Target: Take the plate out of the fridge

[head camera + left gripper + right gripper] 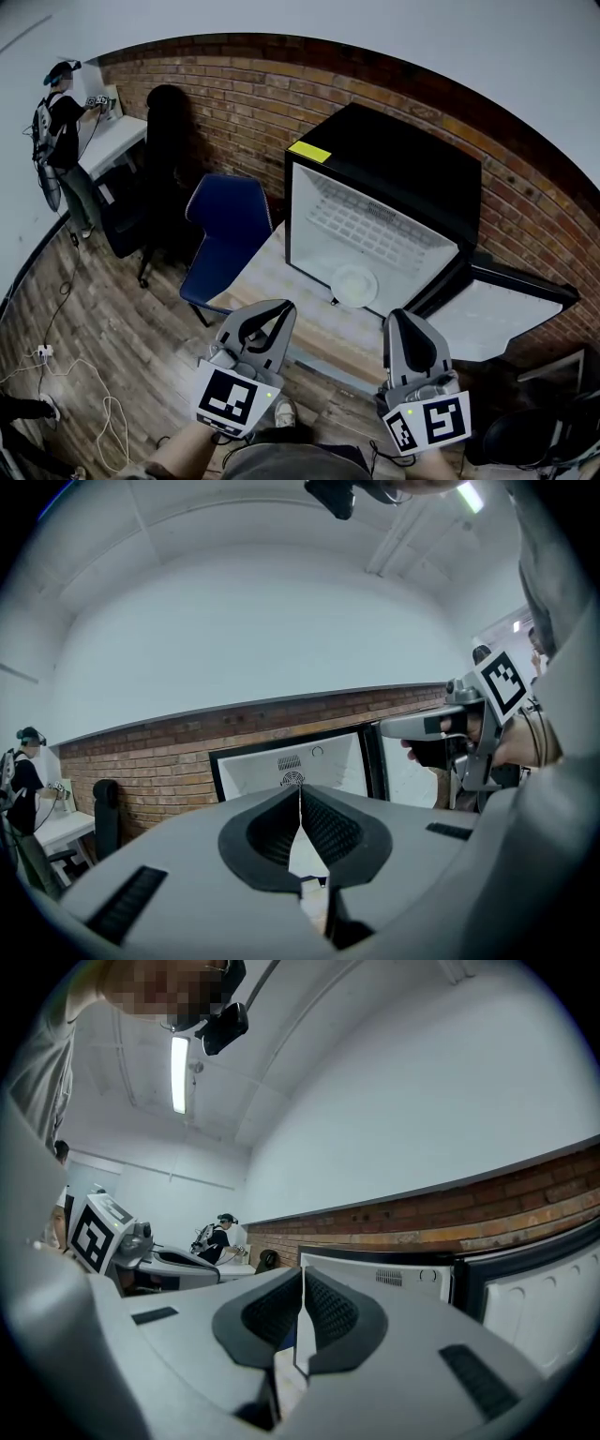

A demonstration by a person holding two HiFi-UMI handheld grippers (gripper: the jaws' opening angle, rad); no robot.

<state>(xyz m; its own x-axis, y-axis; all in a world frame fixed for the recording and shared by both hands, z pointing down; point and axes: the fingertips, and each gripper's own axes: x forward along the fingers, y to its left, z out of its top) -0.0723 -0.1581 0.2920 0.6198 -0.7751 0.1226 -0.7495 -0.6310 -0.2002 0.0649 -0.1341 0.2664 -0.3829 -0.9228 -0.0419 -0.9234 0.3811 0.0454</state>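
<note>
A black mini fridge (394, 178) stands open on a table, its white inside facing me and its door (492, 319) swung out to the right. The pale round plate (354, 284) lies on the fridge floor near the front; I see it only in the head view. My left gripper (283, 309) is shut and empty, short of the fridge and left of the plate. My right gripper (401, 317) is also shut and empty, just in front of the plate's right side. In the left gripper view the shut jaws of the left gripper (300, 794) cover the fridge (272, 761) opening. The right gripper (302, 1274) points at the fridge (394, 1279).
The light table (272, 272) holds the fridge against a brick wall (244, 94). A blue chair (225, 225) stands left of it, a black chair (164, 155) further left. A person (61, 122) works at a white desk (117, 136). Cables (84, 394) lie on the wooden floor.
</note>
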